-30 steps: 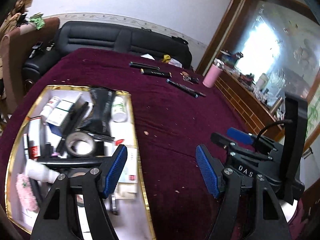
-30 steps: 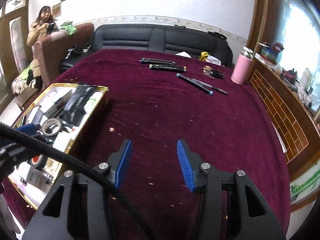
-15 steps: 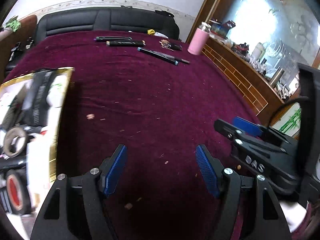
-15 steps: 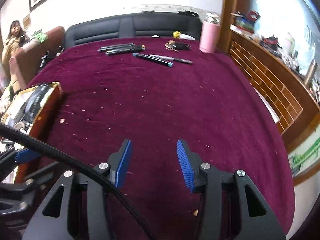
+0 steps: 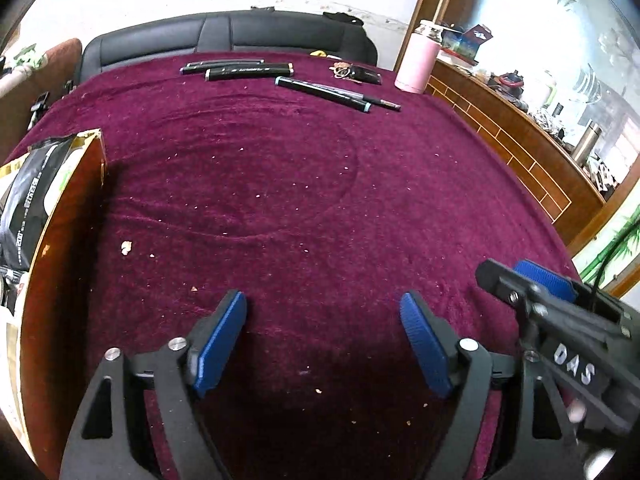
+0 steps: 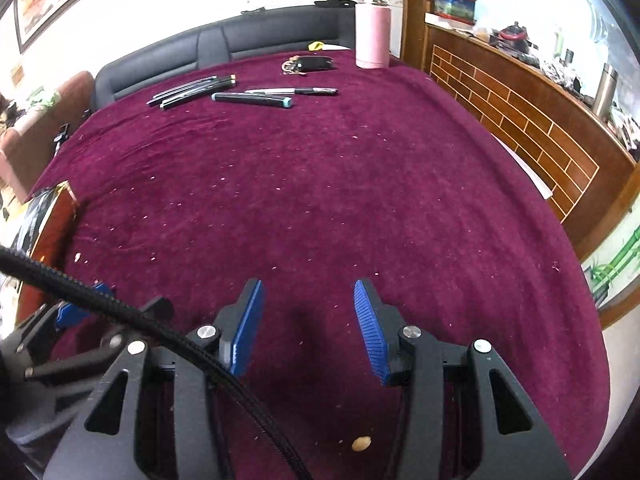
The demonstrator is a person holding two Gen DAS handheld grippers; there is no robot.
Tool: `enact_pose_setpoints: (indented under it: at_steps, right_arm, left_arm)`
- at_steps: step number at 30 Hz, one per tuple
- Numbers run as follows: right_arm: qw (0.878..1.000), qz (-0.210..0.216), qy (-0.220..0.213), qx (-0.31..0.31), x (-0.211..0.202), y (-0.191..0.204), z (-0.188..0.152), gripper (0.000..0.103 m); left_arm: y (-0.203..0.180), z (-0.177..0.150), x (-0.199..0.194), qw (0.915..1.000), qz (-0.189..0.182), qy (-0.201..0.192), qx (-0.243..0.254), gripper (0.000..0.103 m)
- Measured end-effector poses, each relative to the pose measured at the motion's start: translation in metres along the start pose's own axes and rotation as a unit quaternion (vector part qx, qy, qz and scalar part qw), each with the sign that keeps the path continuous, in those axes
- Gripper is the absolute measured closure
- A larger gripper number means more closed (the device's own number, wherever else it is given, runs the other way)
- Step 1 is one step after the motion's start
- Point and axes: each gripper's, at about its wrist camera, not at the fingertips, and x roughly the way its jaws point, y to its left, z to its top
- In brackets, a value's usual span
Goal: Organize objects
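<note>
- Across the far end of the tabletop [image 5: 280, 184] lie 4 pens [image 5: 248, 70], well apart from both tongs; beside them a key pouch [image 6: 314, 63] and a pink bottle [image 5: 414, 66].
- Left tongs [image 5: 322, 334] have just been spreading wider, nothing between them; right tongs [image 6: 308, 322] stand parted and hold nothing.
- Gold-rimmed box [image 5: 60, 216] of clutter sits at the left edge.
- Risk, as I judge it: round pens may roll on the plush cloth if nudged by 1 pad first.
- Maroon velvet is crumb-speckled; black sofa [image 5: 224, 34] behind, wooden cabinet [image 6: 520, 120] along the right side.
</note>
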Motion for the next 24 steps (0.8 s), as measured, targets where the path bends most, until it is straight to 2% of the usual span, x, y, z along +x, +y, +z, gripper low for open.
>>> enact_pose_setpoints:
  at_steps: [2, 4, 6, 9, 10, 13, 24]
  right_arm:
    - [1.000, -0.004, 0.002, 0.009, 0.004, -0.004, 0.001, 0.058]
    - [1.000, -0.002, 0.007, 0.016, 0.008, -0.007, 0.002, 0.058]
    - [1.000, -0.005, 0.011, 0.020, 0.012, -0.008, 0.002, 0.058]
    - [1.000, -0.005, 0.015, 0.017, 0.015, -0.007, 0.002, 0.058]
    - [1.000, -0.005, 0.016, 0.016, 0.016, -0.007, 0.002, 0.058]
    - [1.000, -0.004, 0.019, 0.017, 0.019, -0.008, 0.001, 0.058]
    - [1.000, -0.002, 0.022, 0.013, 0.026, -0.008, 0.001, 0.052]
  left_arm:
    - [-0.002, 0.000, 0.000, 0.9999, 0.004, 0.004, 0.010, 0.023]
    - [-0.007, -0.001, 0.002, 0.9997, 0.002, 0.011, 0.023, 0.009]
    - [-0.018, 0.000, 0.007, 0.9985, 0.008, 0.023, 0.049, 0.003]
    - [-0.038, -0.004, 0.014, 0.9916, 0.068, 0.041, 0.102, 0.002]
    - [-0.040, -0.003, 0.012, 0.9911, 0.074, 0.036, 0.105, 0.002]
    - [-0.036, -0.003, 0.010, 0.9928, 0.062, 0.039, 0.095, 0.002]
    - [-0.038, -0.005, 0.011, 0.9926, 0.063, 0.038, 0.096, 0.002]
